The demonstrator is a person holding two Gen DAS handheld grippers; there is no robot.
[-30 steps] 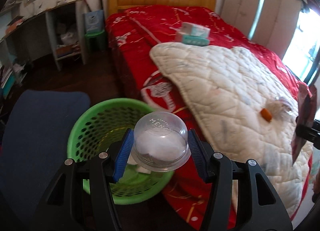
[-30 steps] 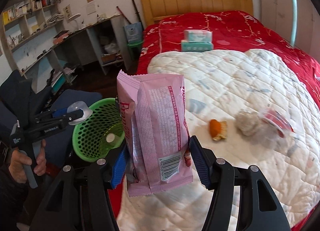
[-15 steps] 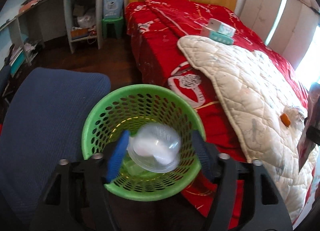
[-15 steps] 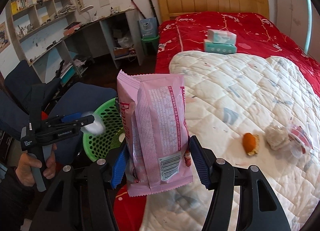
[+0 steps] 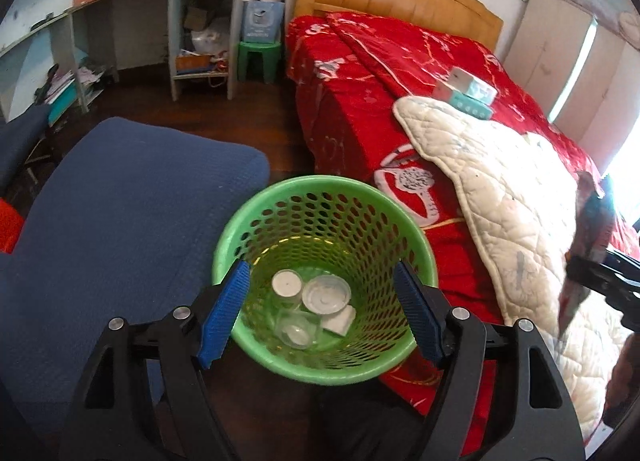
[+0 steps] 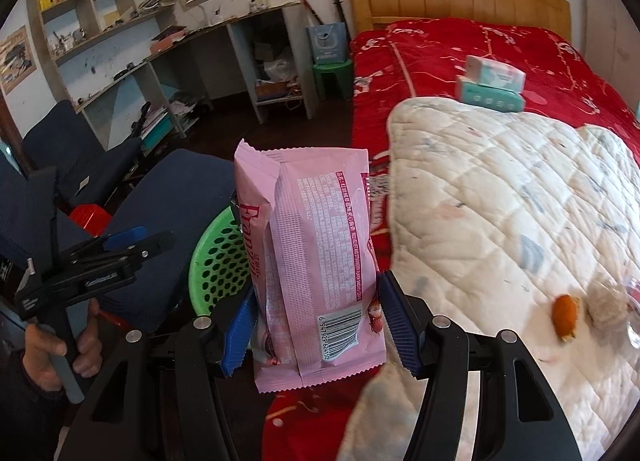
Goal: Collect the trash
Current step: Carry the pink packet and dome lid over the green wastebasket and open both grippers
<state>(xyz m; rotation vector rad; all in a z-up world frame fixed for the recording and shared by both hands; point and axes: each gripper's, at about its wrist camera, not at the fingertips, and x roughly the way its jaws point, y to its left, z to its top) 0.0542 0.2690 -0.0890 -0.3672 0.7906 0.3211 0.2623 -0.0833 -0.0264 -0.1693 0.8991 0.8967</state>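
Note:
A green mesh basket (image 5: 320, 181) stands on the floor between a blue chair and the bed. My left gripper (image 5: 320, 267) hangs over it with its jaws opening and nothing between them. A clear plastic cup (image 5: 296, 329) and round white lids (image 5: 326, 295) lie at the basket's bottom. My right gripper (image 6: 316, 289) is shut on an upright pink snack wrapper (image 6: 316, 245) above the bed's edge, with the basket (image 6: 216, 257) partly hidden behind it. An orange peel (image 6: 565, 311) and a crumpled tissue (image 6: 604, 301) lie on the white quilt (image 6: 500, 201).
A blue chair seat (image 5: 120, 221) borders the basket on the left. The bed with its red cover (image 5: 360, 101) rises on the right, with two tissue packs (image 6: 490, 87) on it. Desk shelves (image 5: 200, 41) and a green stool (image 5: 258, 59) stand at the far wall. A hand (image 6: 44, 349) grips the left gripper's handle.
The left gripper moved over the basket and its jaws spread; the clear domed cup left them and now lies in the basket. The right gripper carried the pink wrapper leftward towards the basket.

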